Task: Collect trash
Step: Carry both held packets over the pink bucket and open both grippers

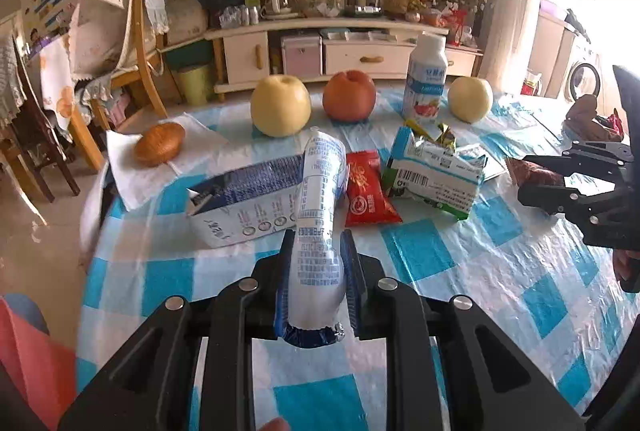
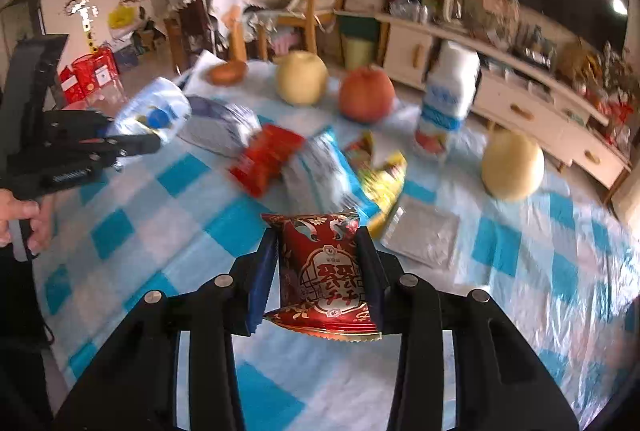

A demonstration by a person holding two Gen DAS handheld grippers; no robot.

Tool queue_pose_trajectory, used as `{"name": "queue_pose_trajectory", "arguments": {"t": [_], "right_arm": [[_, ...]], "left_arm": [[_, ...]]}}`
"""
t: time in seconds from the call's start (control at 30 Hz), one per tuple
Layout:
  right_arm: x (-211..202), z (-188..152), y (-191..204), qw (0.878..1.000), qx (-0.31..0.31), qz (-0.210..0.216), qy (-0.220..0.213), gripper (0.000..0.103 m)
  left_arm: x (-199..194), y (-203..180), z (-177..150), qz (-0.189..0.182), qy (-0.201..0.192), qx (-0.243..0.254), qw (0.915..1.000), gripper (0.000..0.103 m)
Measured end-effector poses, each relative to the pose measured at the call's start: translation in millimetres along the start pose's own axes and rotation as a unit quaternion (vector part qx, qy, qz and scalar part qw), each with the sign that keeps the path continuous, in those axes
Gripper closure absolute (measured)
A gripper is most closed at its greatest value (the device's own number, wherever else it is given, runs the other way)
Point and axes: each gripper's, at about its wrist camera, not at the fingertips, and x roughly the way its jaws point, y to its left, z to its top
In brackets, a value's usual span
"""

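Note:
My left gripper (image 1: 316, 237) is shut on a crushed white plastic bottle (image 1: 320, 207) with blue print, held above the checked tablecloth (image 1: 500, 271). My right gripper (image 2: 318, 235) is shut on a dark red snack packet (image 2: 324, 271) with gold print. In the left wrist view the right gripper (image 1: 520, 171) shows at the right edge with that packet. On the table lie a flattened blue-white milk carton (image 1: 244, 203), a red wrapper (image 1: 370, 193), a crumpled white-blue carton (image 1: 436, 175) and a yellow-green wrapper (image 1: 436, 135). The right wrist view is blurred.
Two yellow apples (image 1: 281, 106) (image 1: 470, 99), a red apple (image 1: 349, 96), an upright white drink bottle (image 1: 426, 79) and a bread roll (image 1: 159, 144) on a napkin stand at the table's far side. A clear packet (image 2: 420, 235) lies near the right gripper. Chairs and a cabinet stand beyond.

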Motion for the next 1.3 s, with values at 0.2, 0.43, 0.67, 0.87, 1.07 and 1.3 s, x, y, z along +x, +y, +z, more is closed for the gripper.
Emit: {"name": "queue_pose_trajectory", "arguments": {"t": [0.2,0.43,0.67,0.87,1.07,1.3], "right_arm": [[-9.0,17.0,38.1,1.0,-0.017,0.014,-0.012,0.062],[-19.0,57.6,99.7,0.997,-0.054,0.046,-0.036,0.062],[-14.1,118.7,196.4,0.987,-0.1,0.111,-0.066,0.062],[7.0,171.0,306.0,0.969,-0.15,0.18,-0.076,0.062],[48.7,205.1,395.8,0.957,-0.175,0.223,-0.057,0.062],[112.2,213.0,463.3,0.952,-0.189,0.239,-0.006,0.062]], "left_arm": [[-38.8,12.3,3.7,0.021,-0.039,0.001,0.999,0.079],[-85.5,58.2,-11.0,0.057,-0.062,-0.046,0.9954,0.079],[-153.1,143.2,-39.3,0.139,-0.085,-0.097,0.9819,0.079],[-204.0,222.1,-74.3,0.208,-0.081,-0.139,0.9648,0.079],[-222.6,288.2,-108.4,0.242,-0.068,-0.173,0.9524,0.079],[-200.3,339.4,-145.0,0.243,-0.038,-0.204,0.9475,0.079]]}}
